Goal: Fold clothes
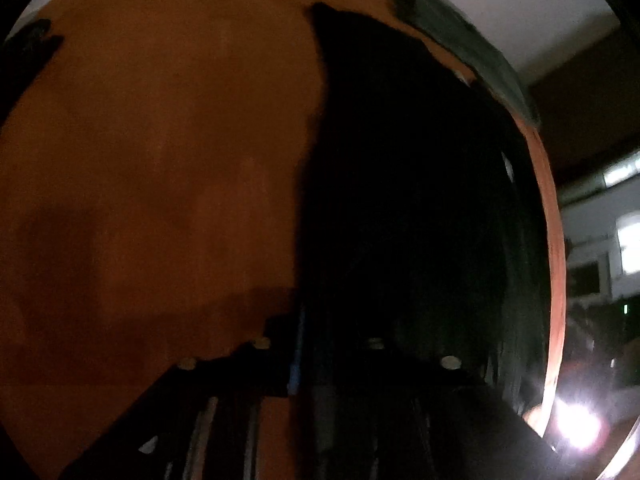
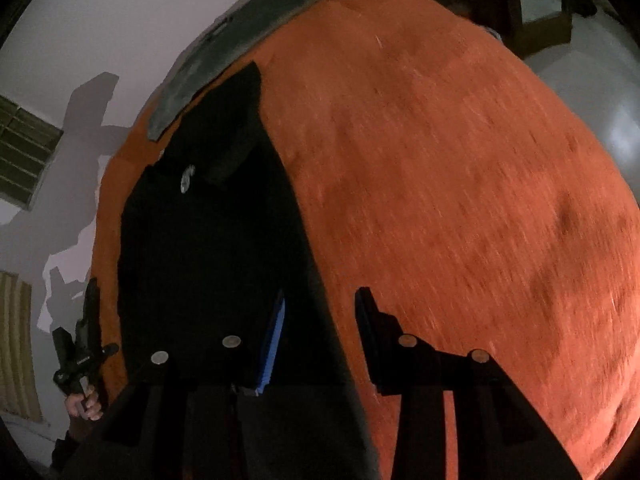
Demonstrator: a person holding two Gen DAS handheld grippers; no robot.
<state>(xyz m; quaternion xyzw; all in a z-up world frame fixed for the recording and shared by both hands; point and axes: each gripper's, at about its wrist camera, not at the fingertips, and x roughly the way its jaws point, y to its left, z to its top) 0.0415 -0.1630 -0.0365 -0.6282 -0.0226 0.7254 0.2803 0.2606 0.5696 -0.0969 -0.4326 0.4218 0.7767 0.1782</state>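
Darkness in the left view hides whether the left gripper [image 1: 296, 360] fingers are spread or pinching the black garment [image 2: 208, 240] lying on the orange surface [image 2: 440, 180], while the right gripper [image 2: 320, 320] fingers stand spread, so a lift could slip and bunch it.

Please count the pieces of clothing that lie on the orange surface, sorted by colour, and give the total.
Black garment: 1
Grey-green cloth: 1
Total: 2
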